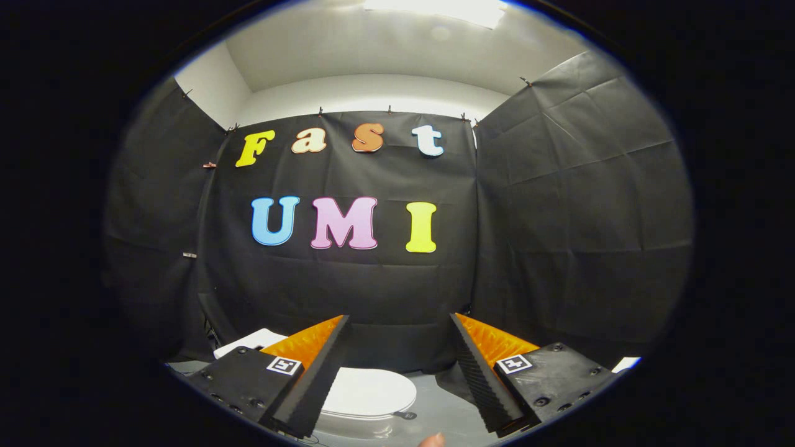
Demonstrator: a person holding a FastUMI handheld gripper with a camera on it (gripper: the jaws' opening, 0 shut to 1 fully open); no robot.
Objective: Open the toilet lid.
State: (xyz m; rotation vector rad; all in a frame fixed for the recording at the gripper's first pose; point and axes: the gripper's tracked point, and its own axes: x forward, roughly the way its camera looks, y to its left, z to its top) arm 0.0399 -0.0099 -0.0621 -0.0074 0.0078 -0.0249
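Above the closed toilet lid (371, 391), jaws apart.

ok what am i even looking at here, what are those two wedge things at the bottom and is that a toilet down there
This picture comes from a small wide-angle camera fixed on a hand-held claw, a two-finger tool that a person carries instead of a robot arm. The camera looks forward along the claw, so the two wedge shapes at the bottom are its fingers. They stand wide apart and hold nothing.

Below and between the fingers, yes, that is a toilet. Its white lid lies flat, so it is closed, and the claw is above it without touching it. Part of a white tank shows behind the left finger. The toilet stands on a grey floor.

The black cloth all around is the wall of the booth. A fingertip shows at the very bottom.
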